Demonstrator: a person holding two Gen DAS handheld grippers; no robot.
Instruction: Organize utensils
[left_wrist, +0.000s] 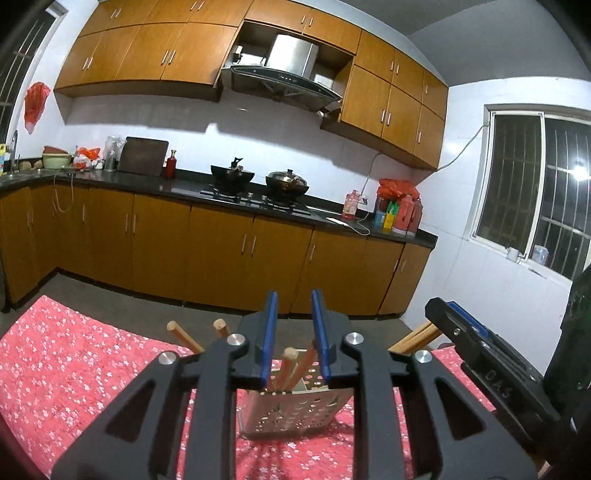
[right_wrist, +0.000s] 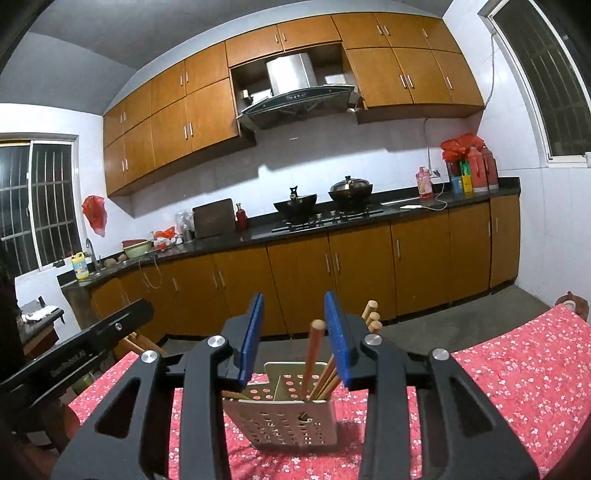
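Behind my table runs a kitchen counter with orange cabinets. On the red floral tablecloth (left_wrist: 74, 362) I see a perforated metal utensil holder (right_wrist: 284, 417) standing upright, wooden chopsticks (right_wrist: 314, 354) leaning in its compartments. My left gripper (left_wrist: 294, 332) and right gripper (right_wrist: 294, 336) hover above it, fingers apart, clamping nothing.

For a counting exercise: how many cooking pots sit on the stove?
2. A black wok sits on the left burner, and a lidded wok on the right burner. None appears hidden.
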